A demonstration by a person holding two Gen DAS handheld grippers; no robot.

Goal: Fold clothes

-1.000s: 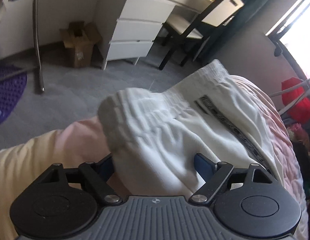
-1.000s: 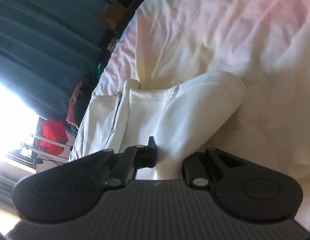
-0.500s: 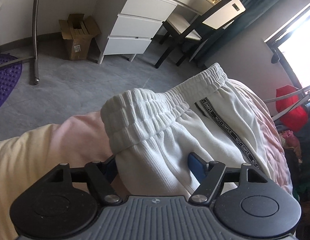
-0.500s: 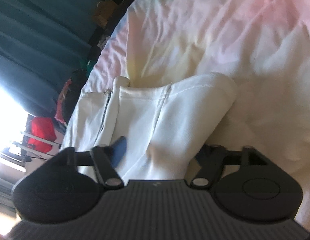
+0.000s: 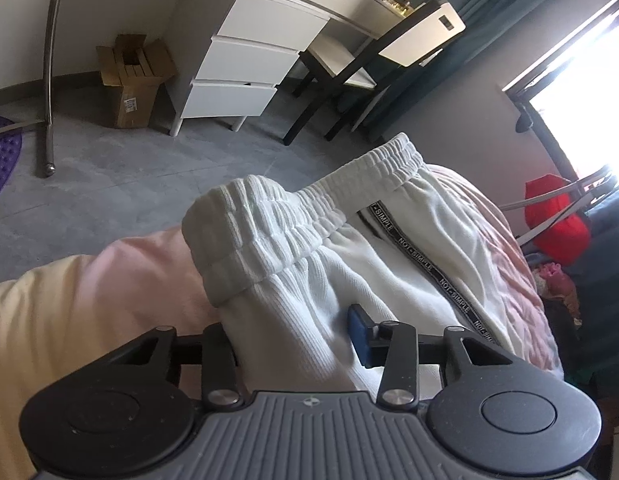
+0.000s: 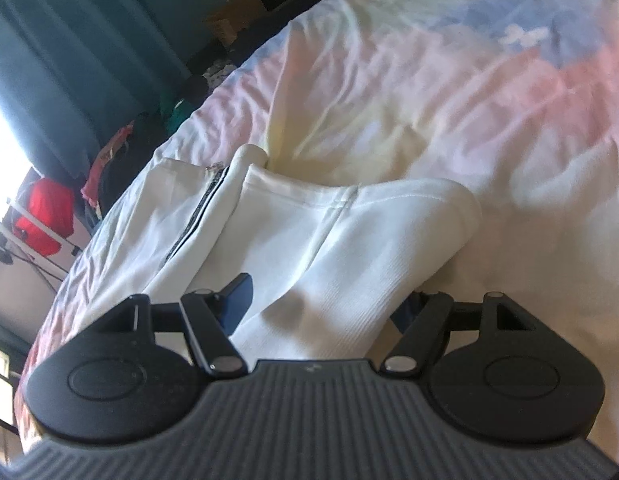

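The white ribbed-knit trousers with an elastic waistband and black lettered side tape [image 5: 341, 264] lie on the bed with the pastel pink, yellow and blue cover [image 6: 449, 92], waistband at the bed's edge facing the grey floor [image 5: 129, 176]. The left gripper [image 5: 293, 332] tilts downward; its jaws are closing, a fold of trouser fabric between them. The right gripper [image 6: 321, 304] also tilts downward, jaws wide, straddling the folded trouser leg without pressing it.
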